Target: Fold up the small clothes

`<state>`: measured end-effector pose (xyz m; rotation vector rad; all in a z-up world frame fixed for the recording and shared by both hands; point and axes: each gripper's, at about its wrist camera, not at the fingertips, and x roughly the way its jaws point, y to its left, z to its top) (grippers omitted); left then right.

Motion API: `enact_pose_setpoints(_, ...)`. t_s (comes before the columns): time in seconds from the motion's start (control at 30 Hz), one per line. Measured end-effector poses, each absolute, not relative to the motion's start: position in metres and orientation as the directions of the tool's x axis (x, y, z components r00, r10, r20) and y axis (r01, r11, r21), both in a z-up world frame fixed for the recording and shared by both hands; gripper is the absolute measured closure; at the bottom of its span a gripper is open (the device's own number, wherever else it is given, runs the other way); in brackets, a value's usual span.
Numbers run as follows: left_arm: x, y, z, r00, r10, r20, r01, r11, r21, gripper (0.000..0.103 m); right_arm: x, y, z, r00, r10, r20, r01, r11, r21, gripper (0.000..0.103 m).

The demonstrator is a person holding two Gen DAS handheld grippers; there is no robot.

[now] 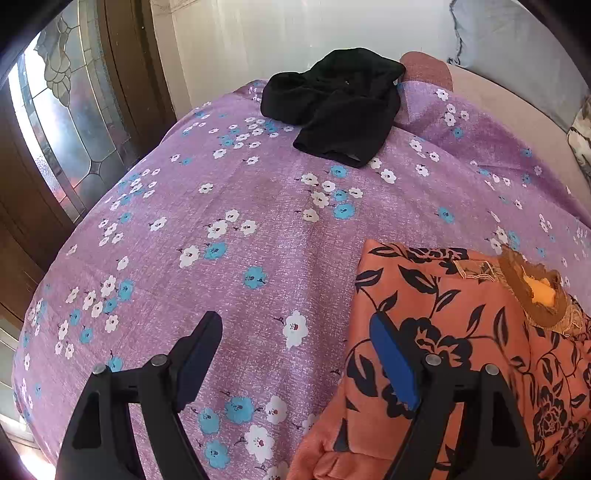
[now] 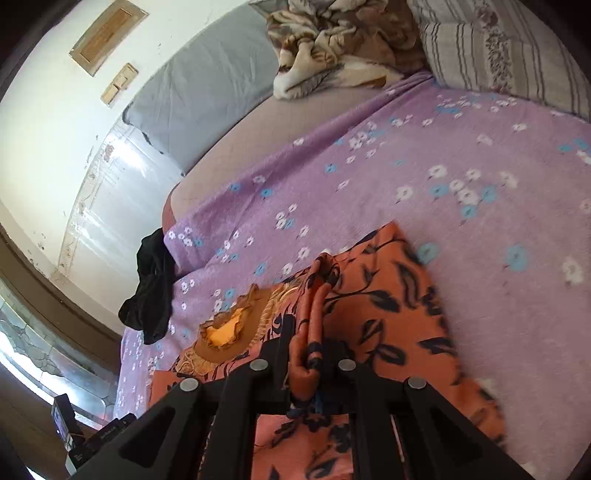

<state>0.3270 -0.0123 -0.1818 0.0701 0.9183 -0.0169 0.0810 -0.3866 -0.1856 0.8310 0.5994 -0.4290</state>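
On purple bedsheet (image 1: 258,229), right gripper (image 2: 306,354) pinches orange garment (image 2: 399,314); left gripper (image 1: 295,354) gapes.

A bed (image 1: 258,229) covered by a purple floral sheet (image 2: 480,177) fills the room. A leaded-glass window (image 1: 70,140) in a dark wooden frame lets in bright daylight beside a white wall (image 1: 295,33). A grey pillow (image 2: 207,92), a striped pillow (image 2: 498,55) and a rumpled brown blanket (image 2: 340,40) lie at the head.

text: none legible | labels: none | small dark devices (image 2: 94,439): markings too blurred to read
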Motion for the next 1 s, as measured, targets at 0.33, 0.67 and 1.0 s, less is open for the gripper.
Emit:
enact_pose_setpoints(0.33,0.314,-0.045,-0.193,0.617,0.071,-0.783,0.148,0.968,0.204,0.020,0.034,-0.445,-0.210,0.683,-0.096,-0.724,0.698,0.379,0.608,0.086)
enact_pose_setpoints(0.67,0.296,-0.085,-0.198,0.626,0.018,-0.780,0.297,0.919,0.260,0.020,0.088,-0.394,-0.216,0.631,0.063,-0.773,0.587,0.613,0.529,0.086)
enact_pose_setpoints(1.0,0.315,-0.080,-0.208,0.567,-0.014,-0.824,0.271,0.947,0.171,0.020,0.133,-0.391,-0.209,0.652,0.074,-0.755,0.543,0.650,0.532,0.086)
